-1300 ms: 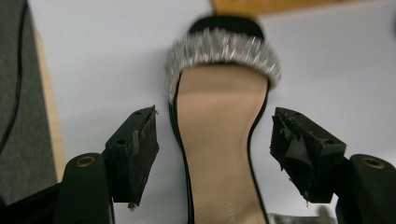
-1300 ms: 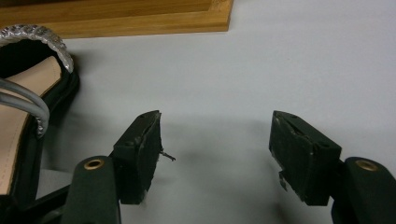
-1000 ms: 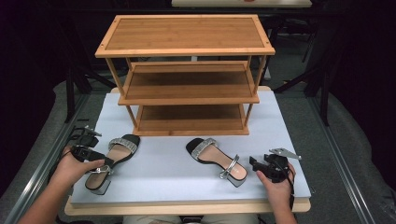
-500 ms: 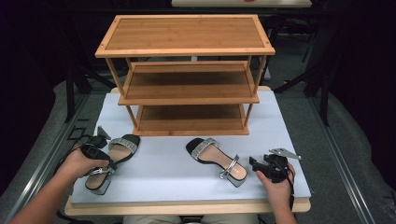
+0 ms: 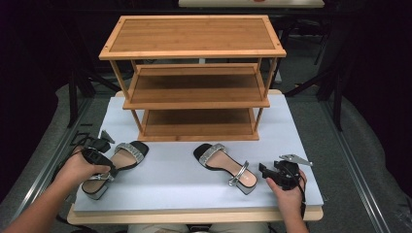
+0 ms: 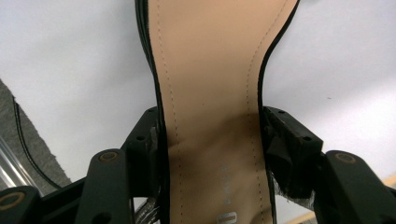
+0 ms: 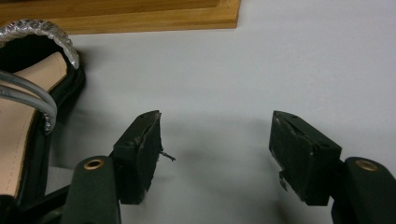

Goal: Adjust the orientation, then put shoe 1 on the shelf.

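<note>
The left gripper (image 6: 212, 140) has its jaws either side of the left sandal (image 5: 112, 165), right at the narrow waist of the tan insole. One jaw presses the shoe's black edge on one side, the other sits at the opposite edge, so it is clamped on the sandal. The sole runs straight out ahead between the jaws over the pale blue mat (image 5: 180, 170).

Over to the right gripper (image 7: 215, 154): jaws spread wide, only bare mat between them. The right sandal (image 5: 226, 167), with its silver straps, lies just off the outside of one jaw, not touching. Ahead of both jaws sits the bamboo shoe rack (image 5: 194, 77), its bottom rail visible beyond the right gripper.
</note>
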`<state>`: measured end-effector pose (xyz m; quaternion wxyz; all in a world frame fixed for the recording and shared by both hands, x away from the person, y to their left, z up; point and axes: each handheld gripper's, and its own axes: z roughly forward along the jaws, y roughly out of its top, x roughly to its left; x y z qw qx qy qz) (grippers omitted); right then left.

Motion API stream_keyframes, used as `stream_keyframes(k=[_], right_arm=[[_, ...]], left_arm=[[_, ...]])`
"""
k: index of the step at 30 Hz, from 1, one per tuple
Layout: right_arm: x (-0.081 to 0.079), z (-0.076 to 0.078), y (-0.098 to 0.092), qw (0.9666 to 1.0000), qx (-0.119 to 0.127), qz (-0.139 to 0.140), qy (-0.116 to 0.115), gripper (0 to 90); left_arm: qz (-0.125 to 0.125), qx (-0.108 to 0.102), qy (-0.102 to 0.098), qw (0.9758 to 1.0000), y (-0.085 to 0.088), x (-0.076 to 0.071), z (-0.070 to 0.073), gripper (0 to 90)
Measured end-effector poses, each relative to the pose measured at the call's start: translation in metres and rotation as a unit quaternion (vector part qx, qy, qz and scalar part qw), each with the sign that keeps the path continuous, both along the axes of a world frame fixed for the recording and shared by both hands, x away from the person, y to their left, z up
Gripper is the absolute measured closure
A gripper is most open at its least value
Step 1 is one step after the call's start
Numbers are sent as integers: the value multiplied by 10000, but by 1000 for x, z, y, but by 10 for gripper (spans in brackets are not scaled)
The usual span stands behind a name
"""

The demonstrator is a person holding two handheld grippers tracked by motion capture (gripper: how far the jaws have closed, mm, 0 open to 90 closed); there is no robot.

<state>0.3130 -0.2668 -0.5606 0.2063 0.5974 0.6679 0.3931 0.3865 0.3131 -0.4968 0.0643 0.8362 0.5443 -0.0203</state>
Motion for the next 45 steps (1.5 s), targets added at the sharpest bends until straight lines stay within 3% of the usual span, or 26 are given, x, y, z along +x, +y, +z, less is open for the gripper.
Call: stream_keyframes(k=[6,12,20,27,33,41,44,45], right_arm=[[0,1,0,10000,12,0,-8,335],[0,0,1,10000,11,-58,-64,335],[1,1,2,10000,14,15,-33,335],[1,0,0,9999,71,-4,-80,335],[2,0,-1,9999,111,6,-128,335],[2,1,0,10000,75,52,-38,336],[2,1,0,10000,68,29,-62,336],[3,0,0,9999,105,30,-125,336]], left_arm=[[-101,-120,-119,9998,-3,-4,20,452],[-277,-193,-213,9992,-19,-7,34,454],[-576,-313,-335,9973,-54,4,35,456],[-558,-402,-433,9967,-83,23,29,456],[-383,-478,-537,9967,-107,40,22,456],[-37,-620,-754,9952,-120,61,15,457],[203,-709,-832,9938,-127,64,10,457],[35,-685,-816,9943,-128,67,8,456]])
